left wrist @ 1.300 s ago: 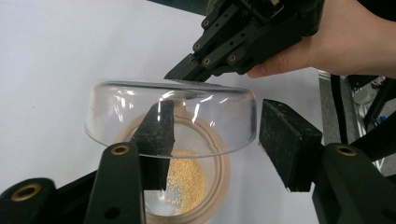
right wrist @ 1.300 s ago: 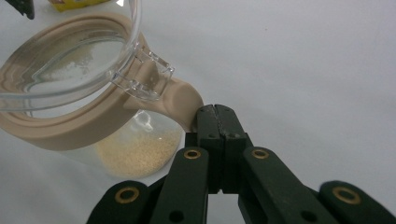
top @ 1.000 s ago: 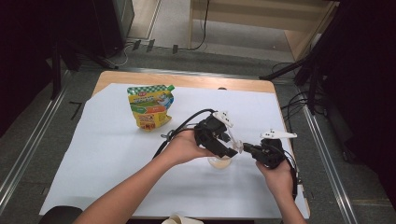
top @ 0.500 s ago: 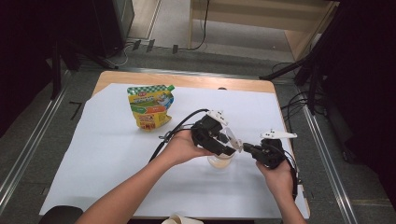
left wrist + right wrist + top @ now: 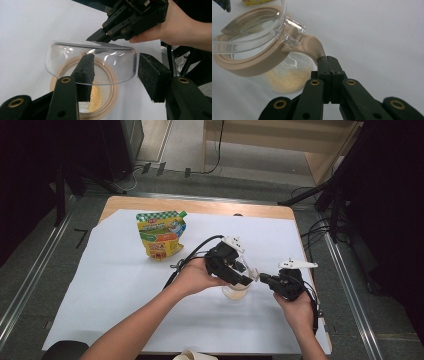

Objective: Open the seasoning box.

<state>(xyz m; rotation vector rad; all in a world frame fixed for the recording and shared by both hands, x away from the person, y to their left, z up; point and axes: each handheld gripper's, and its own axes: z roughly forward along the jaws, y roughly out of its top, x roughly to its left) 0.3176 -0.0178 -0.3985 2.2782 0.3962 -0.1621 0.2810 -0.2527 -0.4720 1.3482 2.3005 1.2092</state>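
At the lower right of the high view, the jar (image 5: 236, 292) is held by its beige handle (image 5: 312, 47) in the right gripper (image 5: 329, 62), jaws clamped. The clear lid (image 5: 91, 61) is straddled, unpressed, by the left gripper (image 5: 116, 72), whose jaws have just been closing.

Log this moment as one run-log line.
right gripper: shut on jar handle | left gripper: around clear lid, lifted | jar: grains inside

Clear lid (image 5: 100, 62), beige-rimmed jar (image 5: 257, 65), yellow-green checked pouch (image 5: 161, 234).
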